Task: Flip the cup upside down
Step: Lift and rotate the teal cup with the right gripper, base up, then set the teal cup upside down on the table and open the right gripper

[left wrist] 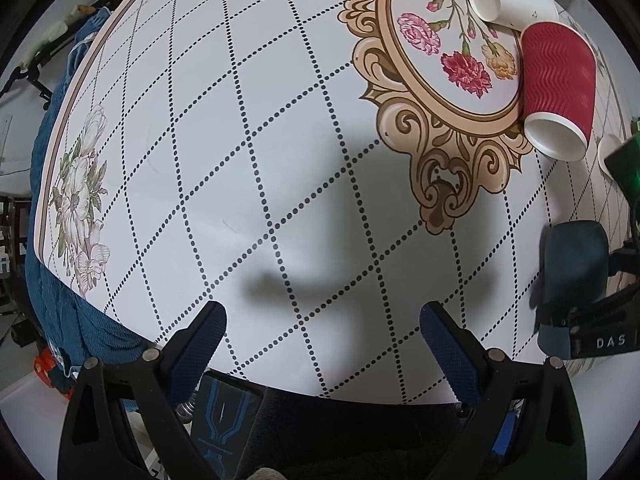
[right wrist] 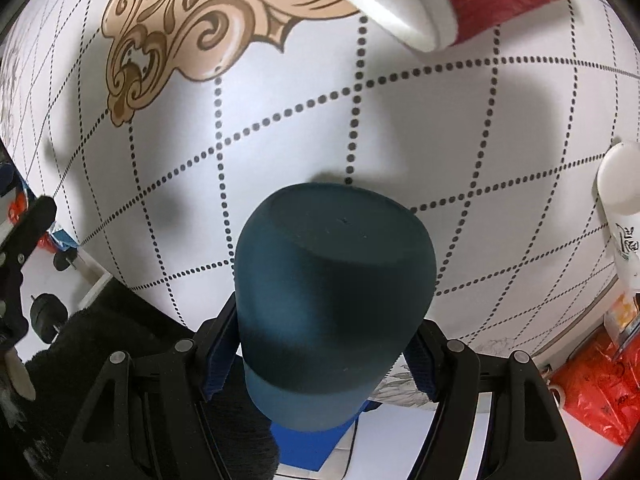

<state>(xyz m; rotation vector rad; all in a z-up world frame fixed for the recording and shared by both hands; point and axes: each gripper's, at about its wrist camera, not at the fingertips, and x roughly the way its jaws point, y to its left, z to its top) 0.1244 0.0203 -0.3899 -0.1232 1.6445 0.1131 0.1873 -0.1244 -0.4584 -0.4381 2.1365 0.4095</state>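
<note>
A dark teal cup (right wrist: 334, 292) sits between the fingers of my right gripper (right wrist: 320, 360), its flat base pointing away from the camera over the table. The gripper is shut on its sides. The same cup (left wrist: 574, 272) shows at the right edge of the left wrist view, held by the right gripper above the tabletop. My left gripper (left wrist: 322, 334) is open and empty over the front part of the table, to the left of the cup.
The round table (left wrist: 260, 160) has a white cloth with a dotted grid and a floral medallion. A red ribbed paper cup (left wrist: 558, 88) lies on its side behind the teal cup. Two white cups (left wrist: 508, 2) lie farther back. A white bottle (right wrist: 620, 208) is at right.
</note>
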